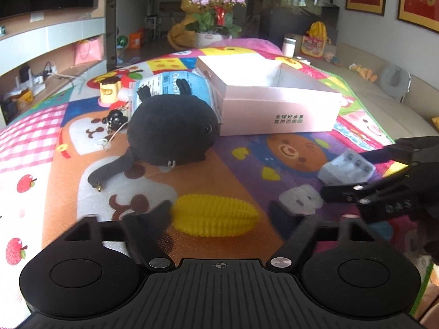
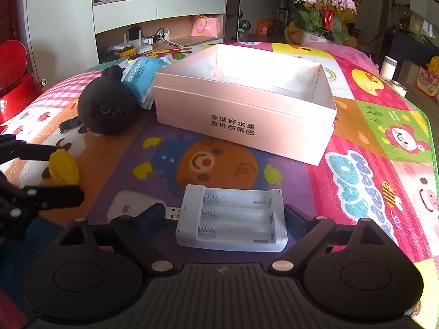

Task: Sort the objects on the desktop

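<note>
A yellow toy corn (image 1: 215, 215) lies between the fingers of my left gripper (image 1: 219, 213), which is open around it; it also shows in the right wrist view (image 2: 63, 166). A white battery charger (image 2: 231, 218) with a USB plug lies between the fingers of my right gripper (image 2: 225, 216), which is open around it; it also shows in the left wrist view (image 1: 347, 170). The open pink box (image 1: 277, 101) (image 2: 247, 115) stands empty beyond. A black plush toy (image 1: 171, 131) (image 2: 105, 112) lies left of the box.
A blue tissue pack (image 1: 175, 82) (image 2: 138, 72) lies behind the plush. A small yellow figure (image 1: 109, 91) and a black keychain (image 1: 115, 119) lie at the left. All sit on a colourful cartoon mat (image 2: 370, 142). A flower pot (image 1: 214, 16) stands far behind.
</note>
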The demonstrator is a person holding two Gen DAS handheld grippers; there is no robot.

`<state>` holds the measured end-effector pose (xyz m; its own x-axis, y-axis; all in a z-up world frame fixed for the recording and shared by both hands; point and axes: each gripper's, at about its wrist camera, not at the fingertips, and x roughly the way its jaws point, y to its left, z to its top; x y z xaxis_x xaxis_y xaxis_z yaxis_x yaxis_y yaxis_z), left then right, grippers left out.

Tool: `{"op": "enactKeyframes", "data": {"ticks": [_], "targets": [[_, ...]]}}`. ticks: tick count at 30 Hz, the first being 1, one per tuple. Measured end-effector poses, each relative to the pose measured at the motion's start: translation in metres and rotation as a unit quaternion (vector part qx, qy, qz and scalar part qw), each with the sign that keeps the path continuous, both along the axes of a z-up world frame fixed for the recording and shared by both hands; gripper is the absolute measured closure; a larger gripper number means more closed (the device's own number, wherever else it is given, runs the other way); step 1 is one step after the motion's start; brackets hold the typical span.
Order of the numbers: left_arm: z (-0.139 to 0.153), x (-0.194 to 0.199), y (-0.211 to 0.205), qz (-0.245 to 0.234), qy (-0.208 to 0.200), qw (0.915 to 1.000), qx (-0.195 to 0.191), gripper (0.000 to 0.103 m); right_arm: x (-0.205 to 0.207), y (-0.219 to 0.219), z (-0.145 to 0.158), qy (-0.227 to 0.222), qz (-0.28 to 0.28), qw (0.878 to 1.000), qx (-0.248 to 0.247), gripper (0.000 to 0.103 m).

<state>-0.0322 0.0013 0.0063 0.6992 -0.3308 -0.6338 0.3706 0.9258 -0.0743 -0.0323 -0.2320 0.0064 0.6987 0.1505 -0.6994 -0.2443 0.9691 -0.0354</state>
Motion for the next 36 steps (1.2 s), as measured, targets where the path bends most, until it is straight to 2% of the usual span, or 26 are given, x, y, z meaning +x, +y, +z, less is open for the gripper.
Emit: {"op": "enactKeyframes", "data": {"ticks": [7, 12, 16, 19, 20, 21, 23, 24, 25, 28, 31, 33, 36], "targets": [[0.005, -0.016, -0.006, -0.010, -0.016, 0.9997, 0.017, 0.032, -0.030, -0.005, 0.008, -0.004, 0.012, 1.000, -0.003, 0.012], [0.036, -0.026, -0.019, -0.038, -0.066, 0.9969, 0.019, 0.032, -0.055, -0.012, 0.025, -0.042, 0.025, 0.999, -0.023, 0.012], [0.086, 0.000, -0.043, -0.063, -0.132, 0.9892, 0.007, 0.032, -0.071, -0.013, 0.054, -0.127, 0.034, 0.989, -0.060, 0.012], [0.125, 0.048, -0.061, -0.055, -0.170, 0.9834, -0.029, 0.031, -0.061, -0.008, 0.076, -0.205, 0.016, 0.973, -0.102, 0.012], [0.136, 0.066, -0.064, -0.050, -0.172, 0.9825, -0.053, 0.023, -0.052, -0.007, 0.083, -0.227, 0.006, 0.968, -0.109, 0.012], [0.147, 0.086, -0.065, -0.047, -0.163, 0.9822, -0.081, 0.006, -0.040, -0.007, 0.091, -0.251, -0.006, 0.962, -0.111, 0.012], [0.162, 0.115, -0.061, -0.024, -0.149, 0.9804, -0.126, 0.004, -0.011, -0.006, 0.101, -0.304, -0.038, 0.947, -0.101, 0.009], [0.166, 0.122, -0.056, -0.014, -0.147, 0.9802, -0.132, 0.004, 0.004, -0.006, 0.103, -0.323, -0.048, 0.941, -0.091, 0.004], [0.168, 0.124, -0.049, -0.001, -0.148, 0.9800, -0.133, 0.004, 0.020, -0.004, 0.102, -0.324, -0.042, 0.941, -0.086, 0.000], [0.155, 0.112, -0.019, 0.042, -0.162, 0.9806, -0.102, 0.001, 0.048, 0.003, 0.095, -0.285, -0.031, 0.954, -0.084, 0.000], [0.120, 0.091, 0.007, 0.082, -0.165, 0.9820, -0.041, 0.001, 0.041, 0.005, 0.080, -0.256, -0.007, 0.965, -0.061, 0.000], [0.092, 0.075, 0.023, 0.099, -0.151, 0.9834, -0.016, 0.001, 0.031, 0.010, 0.068, -0.234, 0.011, 0.971, -0.048, 0.000], [0.055, 0.052, 0.041, 0.111, -0.113, 0.9873, -0.007, 0.001, 0.017, 0.023, 0.057, -0.216, 0.043, 0.975, -0.043, 0.000]]}}
